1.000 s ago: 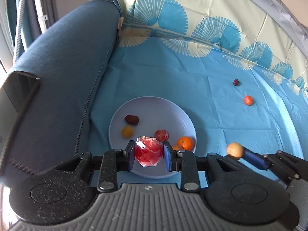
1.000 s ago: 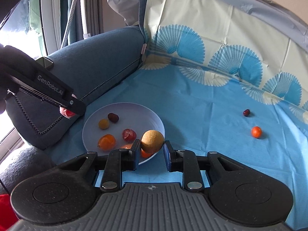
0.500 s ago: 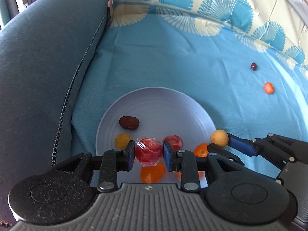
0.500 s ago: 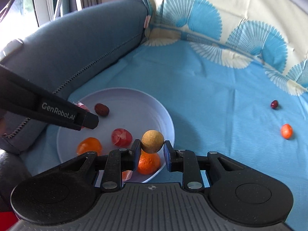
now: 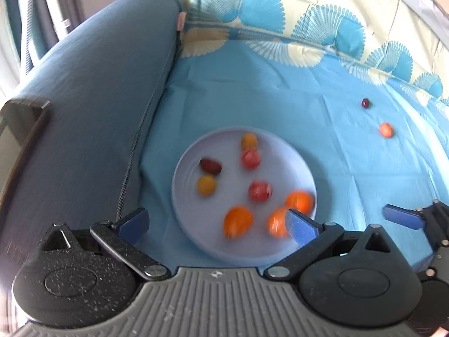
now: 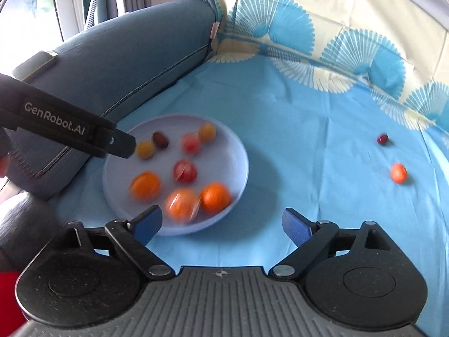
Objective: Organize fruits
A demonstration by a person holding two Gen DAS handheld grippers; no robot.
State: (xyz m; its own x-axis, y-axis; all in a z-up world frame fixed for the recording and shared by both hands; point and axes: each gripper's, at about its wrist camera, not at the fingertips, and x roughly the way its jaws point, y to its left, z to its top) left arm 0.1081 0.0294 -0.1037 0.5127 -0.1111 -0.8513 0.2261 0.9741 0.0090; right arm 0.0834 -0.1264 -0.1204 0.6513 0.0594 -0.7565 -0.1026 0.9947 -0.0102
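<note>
plate (image 6: 238, 151) sits on the sheet (image 6: 294, 140), cushion (image 6: 118, 56) just left of it. eight fruits in the plate. two more fruits (image 6: 398, 172) on the sheet, well right.

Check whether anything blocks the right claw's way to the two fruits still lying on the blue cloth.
Nothing visible does. The right claw is open and empty, and only bare blue cloth lies between it and the orange fruit and dark red fruit.
</note>
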